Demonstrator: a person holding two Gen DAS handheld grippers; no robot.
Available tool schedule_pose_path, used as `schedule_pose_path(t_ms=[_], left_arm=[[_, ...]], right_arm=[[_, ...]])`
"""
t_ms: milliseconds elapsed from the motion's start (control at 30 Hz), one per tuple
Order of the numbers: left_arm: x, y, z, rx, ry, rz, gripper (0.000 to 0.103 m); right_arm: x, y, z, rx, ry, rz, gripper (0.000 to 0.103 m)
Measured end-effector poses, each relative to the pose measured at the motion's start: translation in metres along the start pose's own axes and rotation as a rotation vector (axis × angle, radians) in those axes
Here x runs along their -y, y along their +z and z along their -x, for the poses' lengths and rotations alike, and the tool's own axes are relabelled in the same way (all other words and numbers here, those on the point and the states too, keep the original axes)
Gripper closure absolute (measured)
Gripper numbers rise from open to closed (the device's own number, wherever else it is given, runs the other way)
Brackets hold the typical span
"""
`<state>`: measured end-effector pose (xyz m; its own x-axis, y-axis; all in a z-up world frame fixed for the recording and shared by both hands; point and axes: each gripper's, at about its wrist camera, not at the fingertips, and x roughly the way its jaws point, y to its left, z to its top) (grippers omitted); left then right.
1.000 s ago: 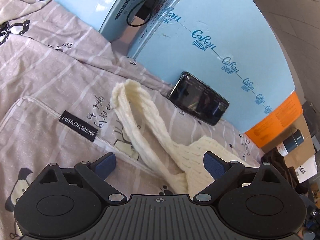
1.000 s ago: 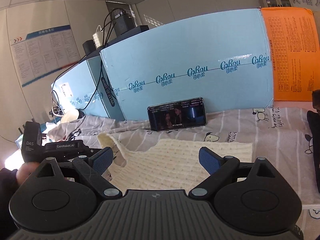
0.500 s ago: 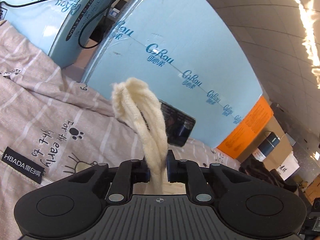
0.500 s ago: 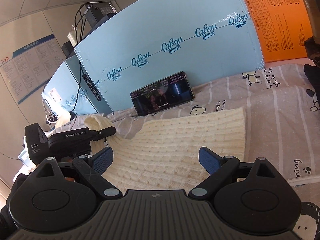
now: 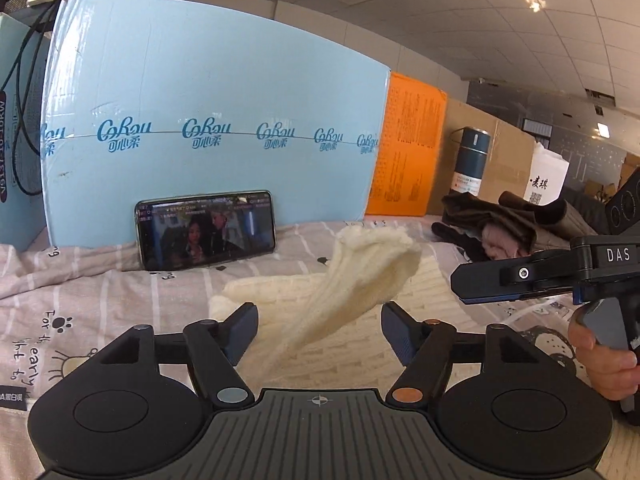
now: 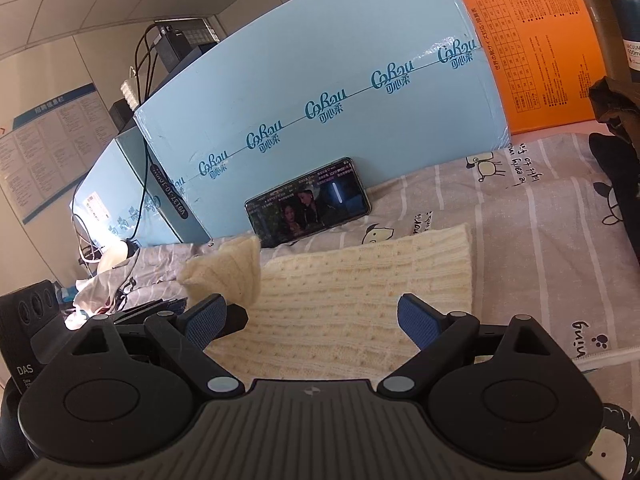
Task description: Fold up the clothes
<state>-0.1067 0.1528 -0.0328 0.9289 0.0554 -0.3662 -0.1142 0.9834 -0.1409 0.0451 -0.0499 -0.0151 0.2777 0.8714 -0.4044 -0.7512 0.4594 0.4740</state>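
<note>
A cream knit sweater (image 6: 360,292) lies flat on the grey striped bedsheet (image 6: 540,240). Its sleeve (image 5: 352,280) hangs in the air over the sweater body (image 5: 424,280), its cuff end raised. My left gripper (image 5: 318,326) is open, its jaws apart on either side of the sleeve and not clamping it. The sleeve end also shows in the right wrist view (image 6: 228,268), at the left. My right gripper (image 6: 308,320) is open and empty, low over the near edge of the sweater. It shows in the left wrist view (image 5: 520,276) at the right, with the hand holding it.
A phone (image 5: 206,234) playing video leans on a blue foam board (image 5: 208,128) at the back. An orange board (image 5: 408,156), a dark bottle (image 5: 470,164) and a pile of dark clothes (image 5: 504,224) lie back right. Cables and boxes (image 6: 120,208) stand at left.
My left gripper shut on the sleeve, lifted it and swung it right over the sweater body, then opened. My right gripper came lower and closer to the sweater, staying open.
</note>
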Motion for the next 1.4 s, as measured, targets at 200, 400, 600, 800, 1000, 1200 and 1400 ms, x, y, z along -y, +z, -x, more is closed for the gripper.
schedule_pose_path(t_ms=[200,400,600,800,1000,1200,1400], left_arm=[[-0.008,0.010,0.022,0.065,-0.048,0.043,0.015],[-0.021,0.008,0.012,-0.013,0.225,-0.013,0.014],[-0.034,-0.010,-0.019,-0.191,0.193,0.035,0.013],[-0.044,-0.006,-0.005,-0.107,0.214,0.106,0.011],[-0.024,0.007,0.030,0.075,0.231,0.012,0.010],[0.000,0.002,0.079,0.181,0.159,-0.022,0.003],[0.024,-0.021,0.129,0.237,0.171,-0.131,0.000]], right_arm=[[0.001,-0.001,0.002,0.023,0.001,-0.009,0.010],[0.002,-0.003,-0.002,0.025,-0.058,-0.001,0.010],[0.001,-0.007,-0.008,0.011,-0.104,0.028,0.010],[-0.003,-0.011,-0.012,-0.006,-0.127,0.077,0.010],[-0.010,-0.013,0.000,0.047,-0.072,0.136,0.010],[-0.018,-0.017,0.020,0.097,0.003,0.200,0.007],[-0.030,-0.033,0.038,0.119,0.037,0.282,0.002]])
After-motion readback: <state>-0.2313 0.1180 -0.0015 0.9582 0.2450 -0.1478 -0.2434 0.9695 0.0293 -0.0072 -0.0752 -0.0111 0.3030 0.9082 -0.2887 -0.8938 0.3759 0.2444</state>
